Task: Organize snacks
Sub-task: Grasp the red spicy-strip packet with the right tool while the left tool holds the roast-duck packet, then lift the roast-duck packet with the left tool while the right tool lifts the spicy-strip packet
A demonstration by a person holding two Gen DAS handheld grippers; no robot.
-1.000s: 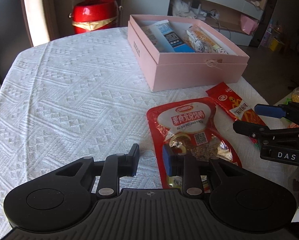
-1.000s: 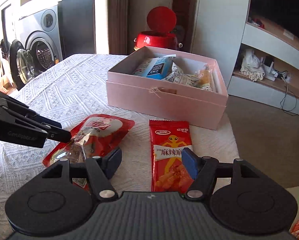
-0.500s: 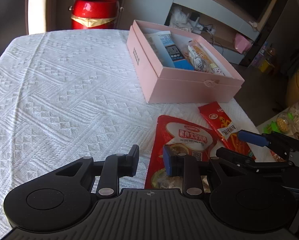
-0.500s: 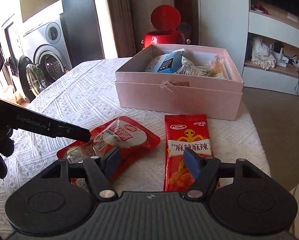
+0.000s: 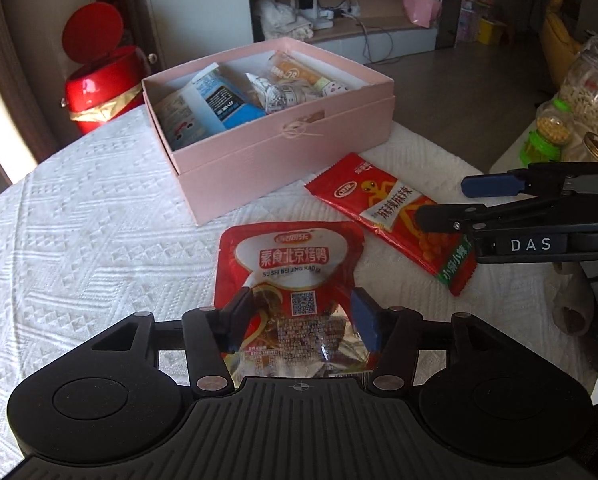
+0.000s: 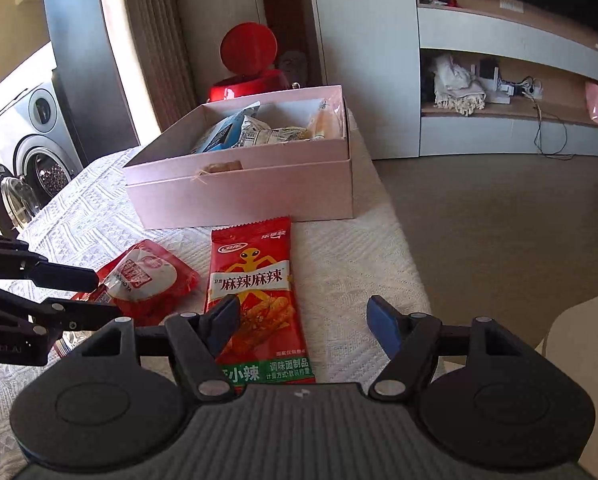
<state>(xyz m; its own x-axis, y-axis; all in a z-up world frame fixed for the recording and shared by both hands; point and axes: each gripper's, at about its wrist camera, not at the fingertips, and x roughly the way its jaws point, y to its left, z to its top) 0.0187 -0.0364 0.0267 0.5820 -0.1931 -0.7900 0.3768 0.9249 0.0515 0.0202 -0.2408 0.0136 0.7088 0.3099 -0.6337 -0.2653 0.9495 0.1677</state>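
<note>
A red pouch with a white label [image 5: 291,256] lies flat on the white tablecloth [image 5: 79,240]. My left gripper [image 5: 299,304] hovers over its near end, jaws opening wide, pads on either side without pressing it. To its right lies a long red spicy-strip packet [image 6: 255,276]. My right gripper [image 6: 303,312] stands open above that packet's lower half, the left finger over it, the right finger beyond its edge. Behind both sits an open pink box [image 5: 283,148] holding several snack packs.
A red bin [image 5: 99,84] with its lid up stands behind the table. Jars of snacks [image 5: 587,96] sit on a side surface at the right. The table's right edge drops to the floor just past the long packet. A washing machine [image 6: 39,152] is at the left.
The left jaws went from shut to wide open and now straddle the red pouch. Both grippers rolled and shifted; the right one came in over the long packet.
</note>
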